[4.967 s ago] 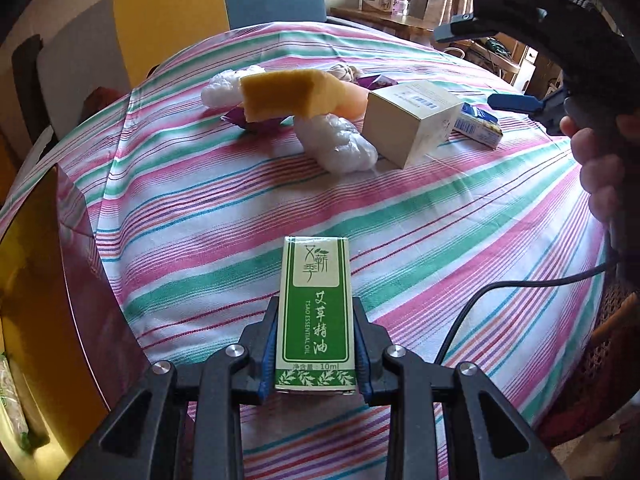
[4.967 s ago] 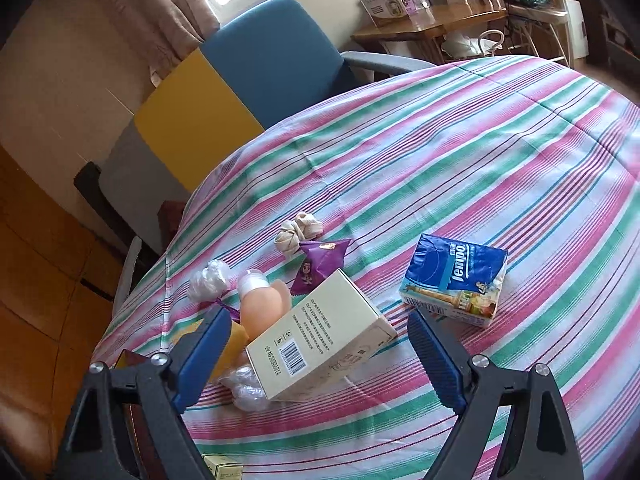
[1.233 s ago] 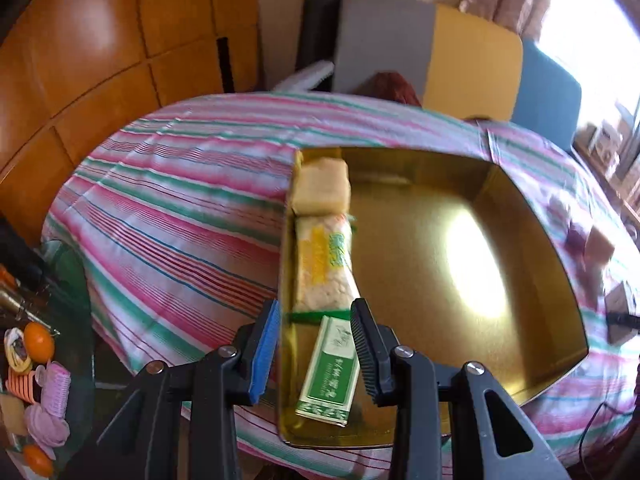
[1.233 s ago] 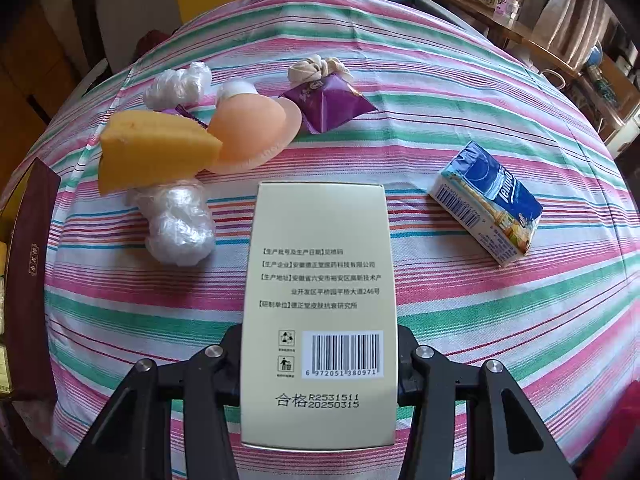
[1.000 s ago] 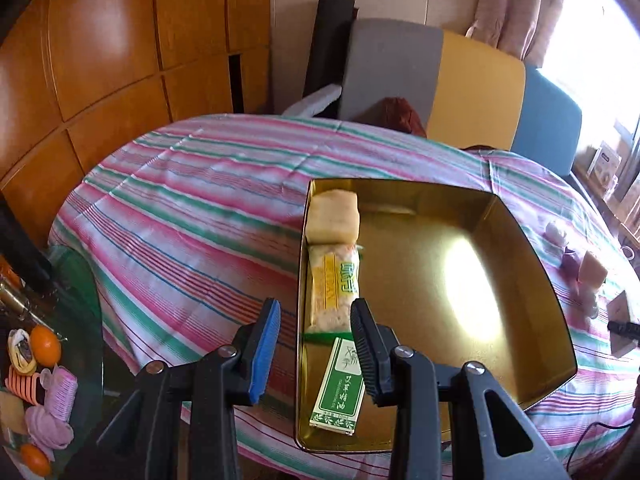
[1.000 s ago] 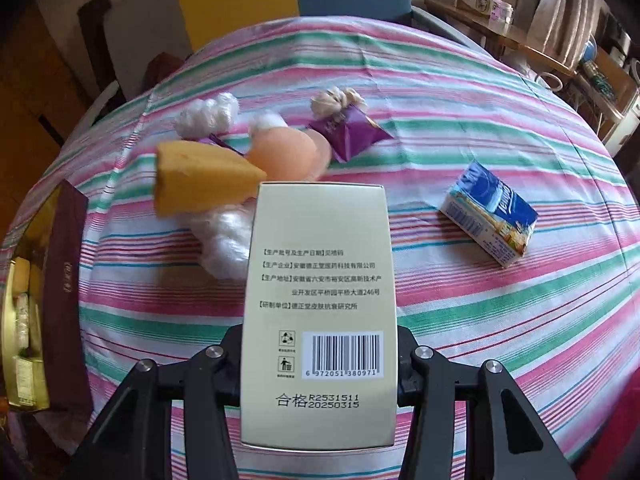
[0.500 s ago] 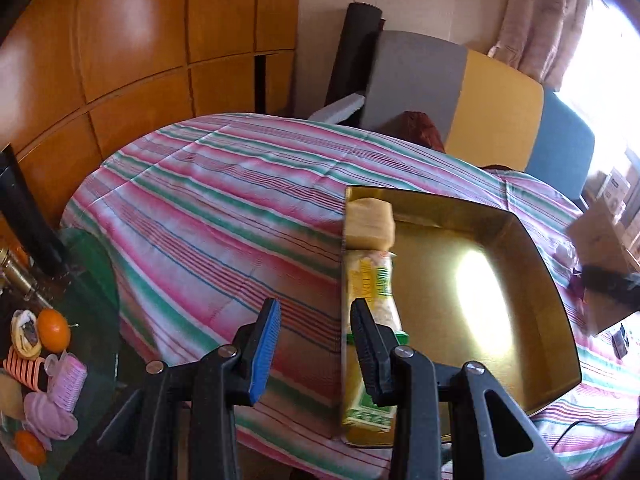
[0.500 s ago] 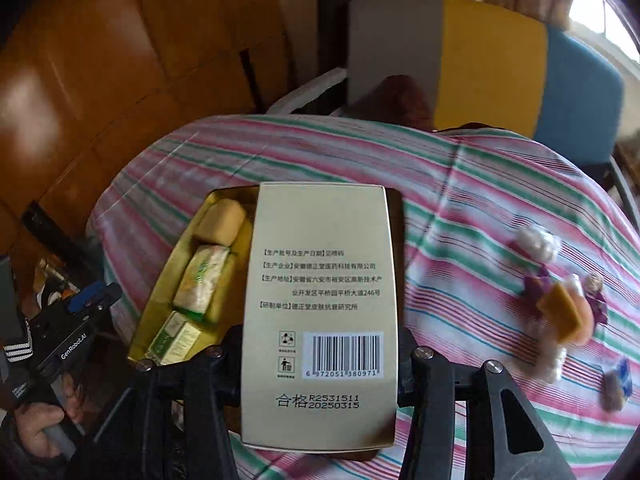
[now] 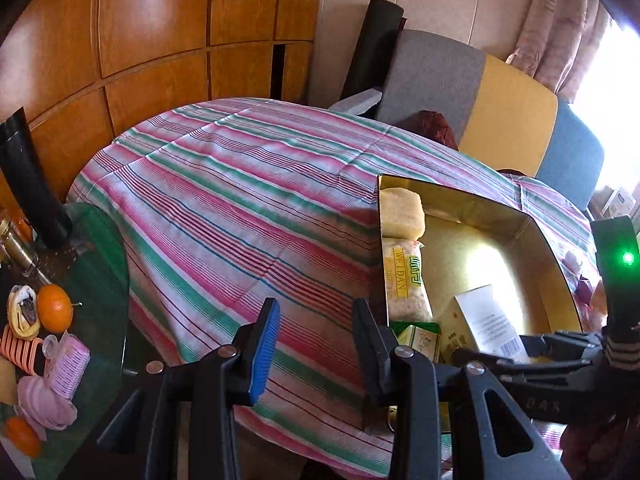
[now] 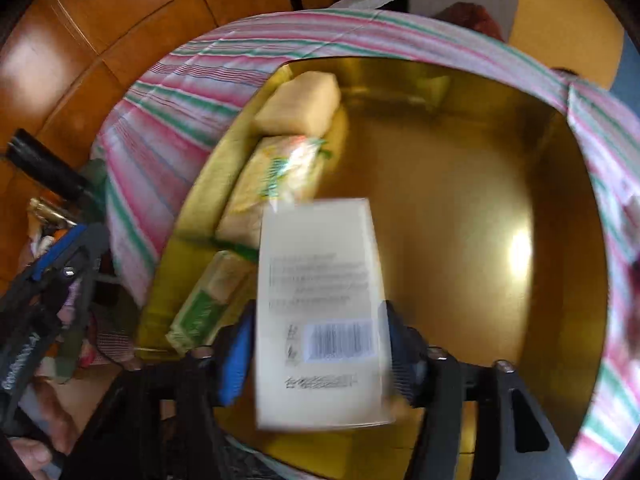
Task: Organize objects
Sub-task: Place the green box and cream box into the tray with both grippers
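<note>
My right gripper [image 10: 316, 340] has its fingers on either side of a cream box [image 10: 320, 312] with a barcode, though the right wrist view is too blurred for me to tell whether they are clamped on it or just beside it. The box sits low inside the gold tray [image 10: 472, 208], near its front edge. Along the tray's left wall I see three things in a row: a pale yellow block [image 10: 298, 102] at the far end, a yellow packet [image 10: 272, 184] in the middle, and a small green carton [image 10: 208, 300] nearest me, just beside the cream box.

My left gripper [image 9: 316, 344] hangs over the striped cloth [image 9: 240, 216] covering the surface, left of the tray, its fingers apart and holding nothing. In that view the cream box [image 9: 488, 324] shows inside the tray [image 9: 556, 264] with the right gripper [image 9: 520, 354] reaching in. A glass side table [image 9: 104, 280] at far left carries oranges [image 9: 55, 307].
</note>
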A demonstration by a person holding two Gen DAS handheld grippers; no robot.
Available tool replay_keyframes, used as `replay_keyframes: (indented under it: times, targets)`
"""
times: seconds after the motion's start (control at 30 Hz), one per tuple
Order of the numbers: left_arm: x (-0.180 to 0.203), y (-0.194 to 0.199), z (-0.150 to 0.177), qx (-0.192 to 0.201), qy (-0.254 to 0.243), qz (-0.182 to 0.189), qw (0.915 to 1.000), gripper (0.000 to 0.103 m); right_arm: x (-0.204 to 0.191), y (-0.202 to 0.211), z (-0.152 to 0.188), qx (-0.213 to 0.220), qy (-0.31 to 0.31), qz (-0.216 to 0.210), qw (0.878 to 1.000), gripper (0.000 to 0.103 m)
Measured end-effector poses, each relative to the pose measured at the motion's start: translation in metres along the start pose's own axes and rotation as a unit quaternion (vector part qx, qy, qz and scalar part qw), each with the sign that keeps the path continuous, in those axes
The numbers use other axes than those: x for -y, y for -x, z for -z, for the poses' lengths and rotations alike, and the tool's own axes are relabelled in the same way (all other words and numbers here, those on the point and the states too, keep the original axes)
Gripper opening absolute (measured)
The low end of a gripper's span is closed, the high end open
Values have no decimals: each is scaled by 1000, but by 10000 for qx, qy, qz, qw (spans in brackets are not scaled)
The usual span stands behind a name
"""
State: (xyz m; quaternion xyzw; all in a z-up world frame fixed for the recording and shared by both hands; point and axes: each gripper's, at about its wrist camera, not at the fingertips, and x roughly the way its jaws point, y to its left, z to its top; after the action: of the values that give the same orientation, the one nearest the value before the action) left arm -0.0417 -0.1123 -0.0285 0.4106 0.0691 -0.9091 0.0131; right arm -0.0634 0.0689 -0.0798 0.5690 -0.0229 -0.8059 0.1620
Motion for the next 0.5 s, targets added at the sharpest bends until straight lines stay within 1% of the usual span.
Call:
replay_keyframes:
  times: [0.07,0.13,0.2,0.33,0.5]
  targets:
    - [-1,0,0,23,-6,-3,10000,36,0,0,2,23,-114,-349,9993,73]
    - [0,0,0,38,-45,-9,10000,36,3,-1,4,38,-264,-649,9975,76]
    - [4,1,1,55,-129,-8,9999,36,5,1,7,125,-324,-795,9962,76]
    - [13,7,0,138,-309,6,9994,36,14,9,13,317,-375,-917,9946,76]
    - [30,17,-6,263,-608,44,9978,36,30,43,20,785,-453,-762,9930,77]
